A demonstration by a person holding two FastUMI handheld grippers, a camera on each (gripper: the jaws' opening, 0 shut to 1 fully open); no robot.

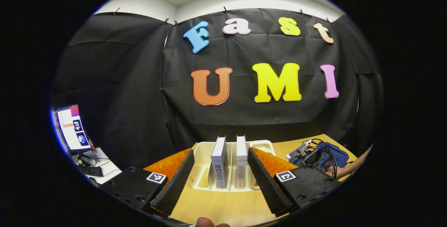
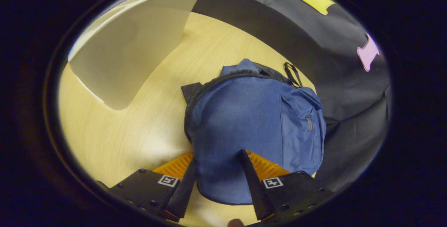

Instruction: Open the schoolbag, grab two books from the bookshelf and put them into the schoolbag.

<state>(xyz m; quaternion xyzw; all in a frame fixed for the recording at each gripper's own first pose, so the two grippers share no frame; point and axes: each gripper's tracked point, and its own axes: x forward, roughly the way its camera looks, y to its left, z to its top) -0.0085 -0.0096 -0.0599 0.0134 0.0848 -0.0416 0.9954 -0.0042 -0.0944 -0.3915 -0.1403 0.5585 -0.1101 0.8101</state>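
the wooden surface (image 1: pixel 223 206) carries everything. in the right gripper view the blue schoolbag (image 2: pixel 251 122) lies flat on it, zipper edge curving along its far side and a small front pocket toward the right; the near end of the bag sits directly between the fingers of the right gripper (image 2: pixel 218 181), which are spread apart with the bag's fabric showing in the gap, and whether they touch it cannot be told. a pale bookshelf (image 1: pixel 206 174) stands just ahead of the left gripper (image 1: pixel 220 178), whose fingers are spread wide and hold nothing. two white books (image 1: pixel 219 162) (image 1: pixel 241 162) stand upright side by side in the shelf's slots, spines facing the camera, framed between those fingers but farther off. well to the left, a monitor (image 1: pixel 71 127) glows on a side desk.
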